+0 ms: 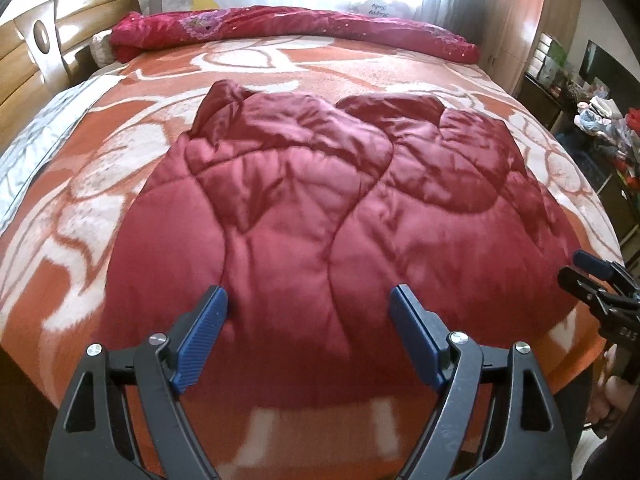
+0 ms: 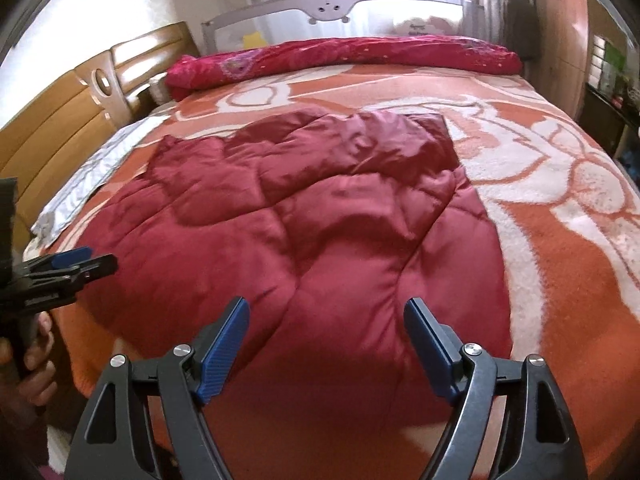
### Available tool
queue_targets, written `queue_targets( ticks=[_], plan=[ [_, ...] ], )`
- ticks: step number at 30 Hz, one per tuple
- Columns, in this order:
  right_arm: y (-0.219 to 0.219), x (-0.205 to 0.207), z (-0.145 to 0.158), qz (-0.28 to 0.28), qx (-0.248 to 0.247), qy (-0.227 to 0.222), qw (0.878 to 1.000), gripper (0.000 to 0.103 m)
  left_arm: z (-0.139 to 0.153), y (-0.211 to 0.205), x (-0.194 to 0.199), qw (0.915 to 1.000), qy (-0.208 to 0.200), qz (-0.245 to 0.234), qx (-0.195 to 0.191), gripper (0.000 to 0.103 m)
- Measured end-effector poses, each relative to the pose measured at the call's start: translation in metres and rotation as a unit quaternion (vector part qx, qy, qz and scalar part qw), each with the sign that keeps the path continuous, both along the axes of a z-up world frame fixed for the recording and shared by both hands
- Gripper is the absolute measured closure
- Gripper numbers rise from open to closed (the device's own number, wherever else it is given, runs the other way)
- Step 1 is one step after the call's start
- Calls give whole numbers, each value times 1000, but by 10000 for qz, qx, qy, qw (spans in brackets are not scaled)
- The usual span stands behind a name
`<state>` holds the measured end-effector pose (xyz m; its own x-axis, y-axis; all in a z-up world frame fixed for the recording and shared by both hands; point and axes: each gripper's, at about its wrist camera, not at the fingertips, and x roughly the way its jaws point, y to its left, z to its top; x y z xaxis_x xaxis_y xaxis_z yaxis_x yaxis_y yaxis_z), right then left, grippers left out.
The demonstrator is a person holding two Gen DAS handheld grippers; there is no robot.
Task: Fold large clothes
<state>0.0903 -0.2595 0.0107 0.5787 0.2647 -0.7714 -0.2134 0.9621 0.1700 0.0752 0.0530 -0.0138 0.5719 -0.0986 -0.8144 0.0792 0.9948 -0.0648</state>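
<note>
Blue-padded tongs of the left gripper stand wide apart, empty, above the near hem of a dark red quilted jacket. Likewise the right gripper gapes open over the same hem. Spread flat on an orange-and-white blanket, the jacket reaches toward 12 o'clock. It looks puffy, soft, light, with a satin shell likely to slip. Best hold is probably the near hem corners, around 5 and 7 o'clock, pinching deep.
</note>
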Motion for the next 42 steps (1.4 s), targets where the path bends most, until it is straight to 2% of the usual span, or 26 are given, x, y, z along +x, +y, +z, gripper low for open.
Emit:
queue_targets(
  ticks=[5, 11, 14, 21, 24, 28, 31, 37, 42],
  plan=[
    [6, -23, -1, 202, 54, 87, 9997, 22, -7, 4, -25, 9999, 99, -4, 25, 18],
    [16, -46, -10, 418, 11, 339, 9985, 22, -26, 3, -44, 9988, 468, -118, 24, 18],
    [21, -54, -17, 621, -6, 532, 9966, 18, -30, -1, -49, 9981, 578, -146, 128, 18],
    [24, -67, -12, 905, -67, 702, 9934, 10, -14, -8, -54, 9970, 566, -222, 480, 18],
    [22, -66, 3, 927, -89, 584, 9939, 3, 1, -10, -54, 9965, 479, -255, 630, 18],
    [18, -63, 30, 955, -112, 349, 9948, 1, 19, -9, -51, 9962, 381, -215, 750, 18],
    [19, -60, 39, 1016, -196, 274, 9943, 0, 27, -9, -48, 9959, 378, -235, 789, 18],
    [25, -49, 23, 1087, -340, 564, 9919, 0, 18, -17, -40, 9919, 617, -377, 1045, 18],
    [29, -43, 6, 1063, -278, 766, 9910, 0, 9, -23, -34, 9905, 725, -441, 1083, 18]
  ],
)
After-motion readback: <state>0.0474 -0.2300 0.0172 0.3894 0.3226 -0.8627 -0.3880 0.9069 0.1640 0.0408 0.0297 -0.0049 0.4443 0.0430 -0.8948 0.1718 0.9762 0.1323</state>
